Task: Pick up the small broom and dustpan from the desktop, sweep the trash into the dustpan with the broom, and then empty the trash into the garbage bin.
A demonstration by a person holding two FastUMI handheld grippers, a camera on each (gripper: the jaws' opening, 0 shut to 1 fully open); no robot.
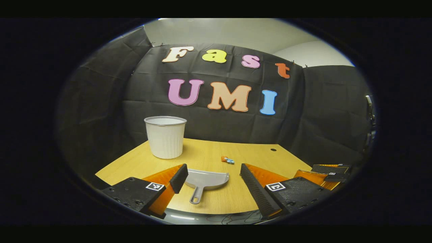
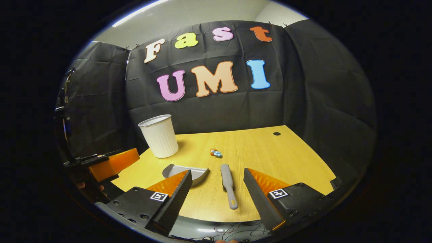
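Left tool and right tool hover, fingers spread (both empty).

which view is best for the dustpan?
Left gripper view. The dustpan lies between that gripper's open fingers, with its handle and most of its tray visible; the left finger covers one corner. In the right gripper view, the dustpan sits off to the left, with a finger in front of its near part.

We find no readable words, brand names or numbers on the objects. The only signs are small square black-and-white coded markers, one on the top of each finger body of the left gripper and one on each finger body of the right gripper; their patterns carry no legible text.
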